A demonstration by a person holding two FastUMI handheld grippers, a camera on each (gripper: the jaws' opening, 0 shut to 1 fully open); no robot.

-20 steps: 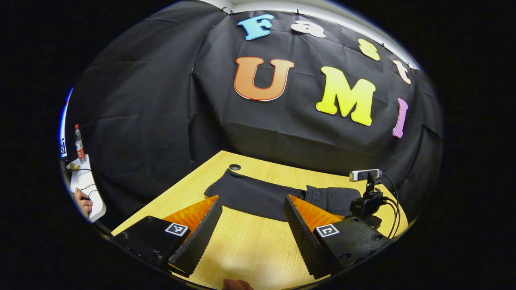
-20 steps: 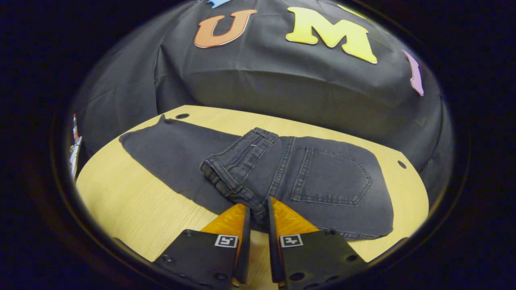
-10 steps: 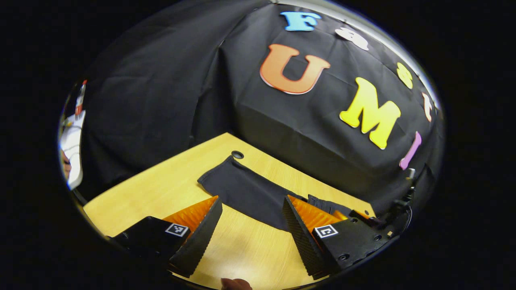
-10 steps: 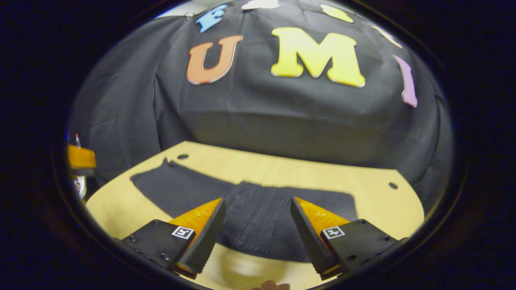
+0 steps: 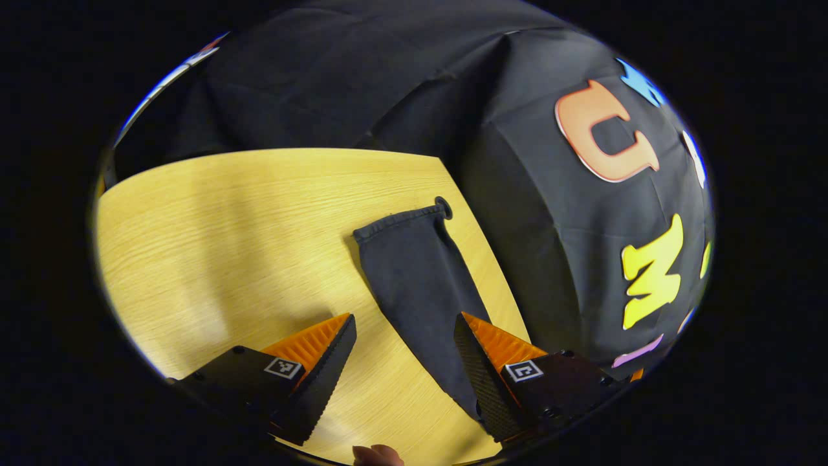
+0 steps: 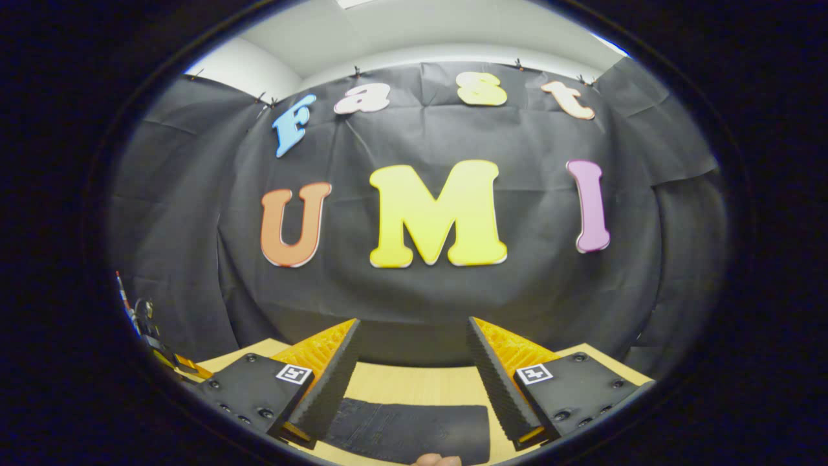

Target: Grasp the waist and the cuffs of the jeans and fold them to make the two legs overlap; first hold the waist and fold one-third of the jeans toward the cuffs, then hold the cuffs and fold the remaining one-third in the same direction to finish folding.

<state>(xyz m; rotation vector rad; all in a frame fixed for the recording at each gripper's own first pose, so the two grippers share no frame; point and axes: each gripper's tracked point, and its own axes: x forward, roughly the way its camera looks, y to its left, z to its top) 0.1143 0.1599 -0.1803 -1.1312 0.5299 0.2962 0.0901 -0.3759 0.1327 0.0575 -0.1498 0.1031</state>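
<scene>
The dark grey jeans lie flat on the wooden table. In the left gripper view their leg end (image 5: pixel 420 278) stretches away from me, with the cuffs (image 5: pixel 396 220) at its far end by a table hole. My left gripper (image 5: pixel 404 330) is open above the table; its right-hand finger is over the leg's near edge and nothing is held. In the right gripper view a folded part of the jeans (image 6: pixel 414 432) lies below my right gripper (image 6: pixel 413 336), which is open, raised and facing the wall.
The wooden table (image 5: pixel 213 239) spreads wide to the left of the leg in the left gripper view. A round cable hole (image 5: pixel 443 208) sits just past the cuffs, near the table's far edge. The black cloth wall stands close behind the table.
My right gripper has let go of the waist, opened and risen to face the wall. My left gripper has swung left and tipped down toward the cuff end of the leg.
</scene>
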